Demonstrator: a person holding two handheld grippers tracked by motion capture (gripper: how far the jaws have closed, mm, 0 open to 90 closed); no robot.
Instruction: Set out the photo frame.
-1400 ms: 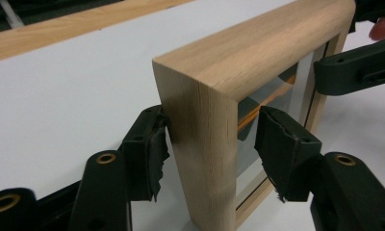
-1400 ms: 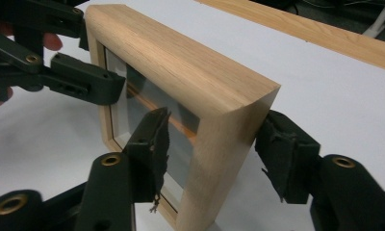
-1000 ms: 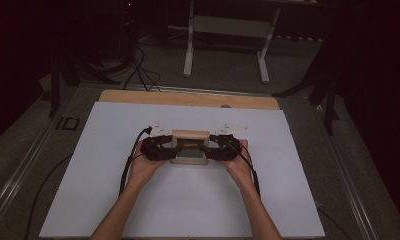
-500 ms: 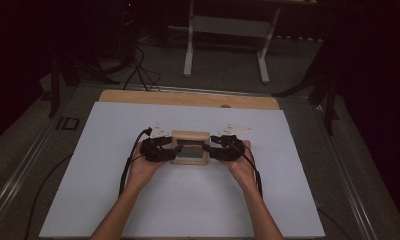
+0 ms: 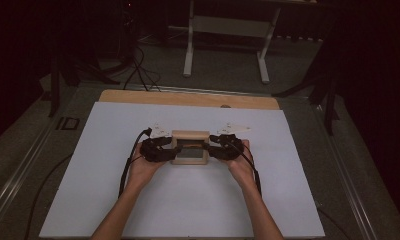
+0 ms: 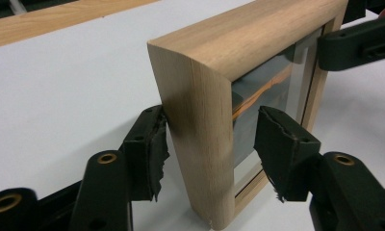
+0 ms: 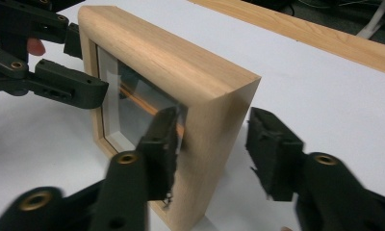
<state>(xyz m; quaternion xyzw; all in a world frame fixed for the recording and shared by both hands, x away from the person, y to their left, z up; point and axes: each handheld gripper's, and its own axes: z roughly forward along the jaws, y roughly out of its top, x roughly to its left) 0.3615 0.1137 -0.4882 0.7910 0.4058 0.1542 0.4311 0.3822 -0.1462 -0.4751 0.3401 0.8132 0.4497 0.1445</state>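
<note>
Each bare-forearmed hand carries a black plastic 2-jaw gripper: the left gripper (image 5: 169,148) and the right gripper (image 5: 214,146). Both have flat link arms pinned with brass-coloured ringed rivets, jaws faced with ragged-edged black rubber pads (image 6: 154,149), and pale grey 3-cornered top plates (image 5: 158,128). A black cable (image 5: 125,167) trails from each

overhead forward-down, claw views close, sharing frame (image 5: 190,147)

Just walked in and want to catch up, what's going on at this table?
A person stands a small wooden picture frame upright on a white table, with a hand gripper at each end. The left gripper straddles the frame's left side: one of its fingers touches the wood, the other stands clear. The right gripper straddles the right side, one finger against the front and the other apart from the back. Neither clamps it yet.
</note>
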